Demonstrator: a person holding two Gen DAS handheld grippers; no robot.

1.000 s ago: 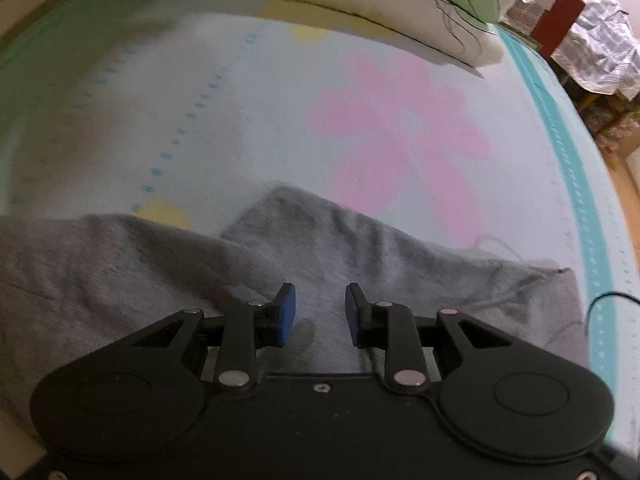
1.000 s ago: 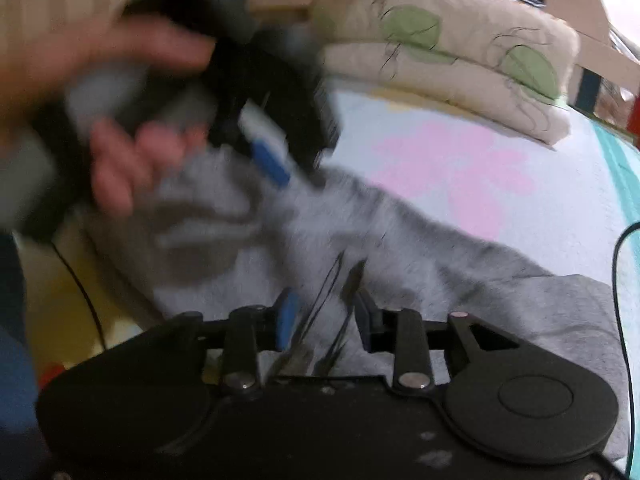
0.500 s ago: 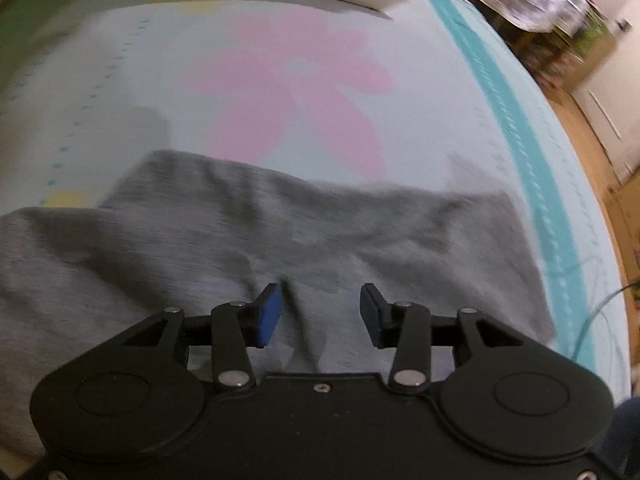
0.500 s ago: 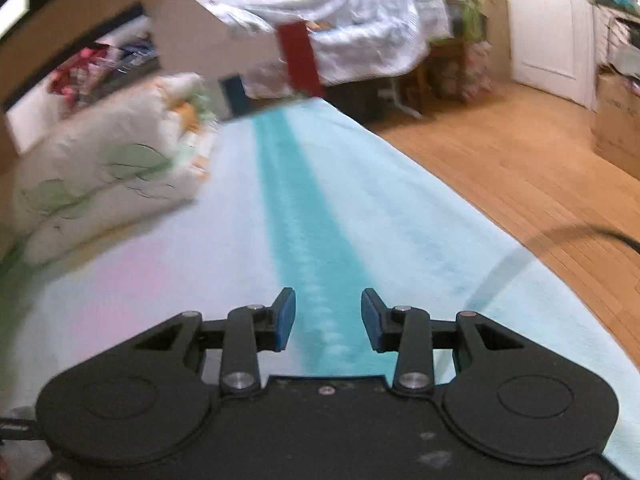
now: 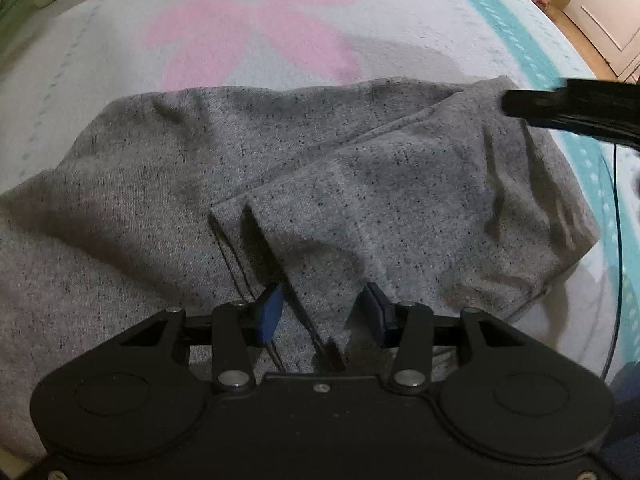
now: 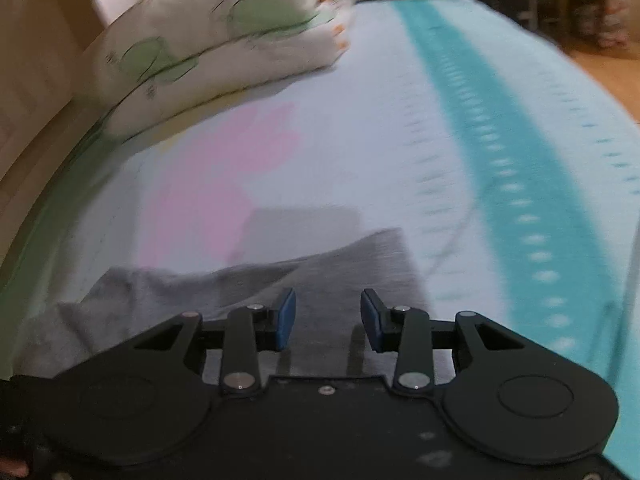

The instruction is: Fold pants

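Grey speckled pants (image 5: 360, 184) lie on the bed, with a leg folded over the body and a hem edge (image 5: 248, 216) near the middle. My left gripper (image 5: 322, 312) is open just above the pants, and a fold of cloth lies between its blue pads. My right gripper (image 6: 328, 318) is open and empty over a corner of the pants (image 6: 352, 272). The right gripper also shows in the left wrist view (image 5: 576, 104), blurred, over the right end of the pants.
The bed sheet (image 5: 260, 32) is pale with a pink flower and a teal stripe (image 6: 500, 152). Folded quilts (image 6: 224, 40) sit at the head of the bed. A black cable (image 5: 614, 240) hangs at the right bed edge. Wooden floor (image 6: 600, 68) lies beyond.
My left gripper has moved closer over the pants, and a leg now lies folded across. My right gripper has swung back from the bed's edge to the pants' corner.
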